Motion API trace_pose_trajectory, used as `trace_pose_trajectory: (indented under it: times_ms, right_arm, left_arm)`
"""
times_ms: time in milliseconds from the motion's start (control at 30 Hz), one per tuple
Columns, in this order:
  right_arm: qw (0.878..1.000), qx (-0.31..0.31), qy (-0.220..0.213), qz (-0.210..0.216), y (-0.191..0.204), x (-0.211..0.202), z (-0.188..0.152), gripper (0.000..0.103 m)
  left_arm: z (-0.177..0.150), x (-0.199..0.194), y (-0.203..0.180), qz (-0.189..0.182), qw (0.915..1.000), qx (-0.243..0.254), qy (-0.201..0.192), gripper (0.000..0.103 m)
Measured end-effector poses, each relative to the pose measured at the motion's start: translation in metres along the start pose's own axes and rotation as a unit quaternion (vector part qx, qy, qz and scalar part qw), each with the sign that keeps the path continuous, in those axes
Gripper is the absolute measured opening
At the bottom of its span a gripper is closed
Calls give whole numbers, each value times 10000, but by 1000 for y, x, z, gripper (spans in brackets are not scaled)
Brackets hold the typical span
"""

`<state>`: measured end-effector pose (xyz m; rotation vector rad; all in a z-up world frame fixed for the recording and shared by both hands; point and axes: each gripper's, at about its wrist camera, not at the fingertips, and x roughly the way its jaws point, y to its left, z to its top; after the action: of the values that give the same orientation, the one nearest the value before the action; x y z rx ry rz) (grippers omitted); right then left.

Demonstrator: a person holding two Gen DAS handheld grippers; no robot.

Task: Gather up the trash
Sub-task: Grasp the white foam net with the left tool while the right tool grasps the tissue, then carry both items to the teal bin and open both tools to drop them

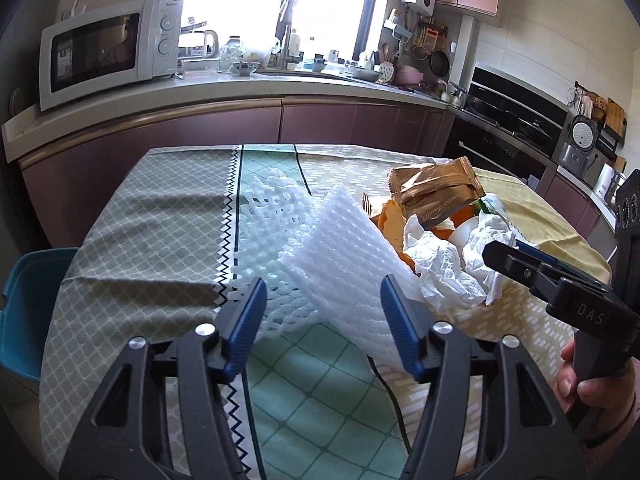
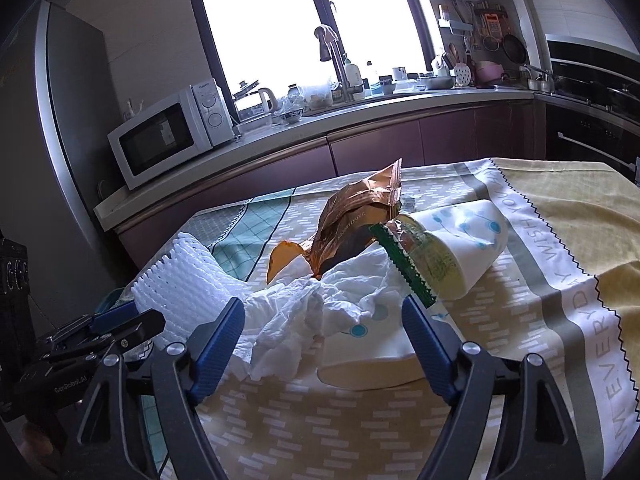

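Gripping the foam net (image 1: 344, 256) by its near edge suits it — light, squashy; left gripper (image 1: 322, 328) straddles it, right gripper (image 2: 324, 344) spread over tissue (image 2: 304, 312).

Clothed table (image 1: 140, 216) under trash heap (image 1: 436, 264)

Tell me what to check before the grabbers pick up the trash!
1. Left gripper open: ok.
2. White foam net between its fingers: ok, not squeezed.
3. Right gripper open: ok.
4. Crumpled tissue between its fingers: ok.
5. Grippers apart from each other: ok.
6. Blue bin beside the table empty enough: cannot tell.
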<state>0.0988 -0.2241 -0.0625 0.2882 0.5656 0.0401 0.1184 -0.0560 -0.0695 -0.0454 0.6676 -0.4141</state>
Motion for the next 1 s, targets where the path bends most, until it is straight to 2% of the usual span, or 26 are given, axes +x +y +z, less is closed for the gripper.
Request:
trace_pose_trajectory:
  times_ms: [33, 67, 100, 133, 200, 267, 367, 467, 767, 900, 1000]
  right_arm:
    - [10000, 50, 24, 34, -2, 1, 0, 66]
    - [9999, 93, 39, 83, -4, 1, -1, 61]
    - [9998, 138, 54, 145, -5, 1, -1, 54]
    - [9996, 183, 69, 204, -7, 1, 0, 50]
    - [9992, 247, 71, 314, -9, 0, -1, 33]
    - [9987, 308, 66, 411, -11, -2, -2, 22]
    - [9980, 330, -7, 541, -11, -9, -2, 10]
    - [9979, 245, -120, 582, -8, -18, 0, 7]
    - [9927, 43, -372, 1143, 15, -44, 19, 7]
    - [9894, -184, -361, 1397, 38, -46, 26, 7]
    - [9850, -440, -280, 1644, 65, -41, 31, 7]
  left_arm:
    - [0, 2, 1, -62, 10000, -47, 50, 41]
    - [1, 6, 1, -133, 9998, -84, 107, 30]
    - [1, 7, 2, -183, 9997, -125, 144, 27]
    - [0, 9, 2, -212, 9996, -144, 151, 26]
    - [-1, 8, 1, -253, 9994, -164, 139, 18]
    - [-2, 6, 0, -337, 9991, -198, 145, 16]
    - [-1, 1, 0, -413, 9989, -223, 98, 14]
    - [0, -14, 0, -550, 9982, -220, -39, 13]
    - [10, -72, 23, -907, 9943, -297, -477, 13]
    - [15, -102, 47, -1024, 9912, -523, -661, 13]
    - [21, -125, 67, -900, 9900, -644, -880, 13]
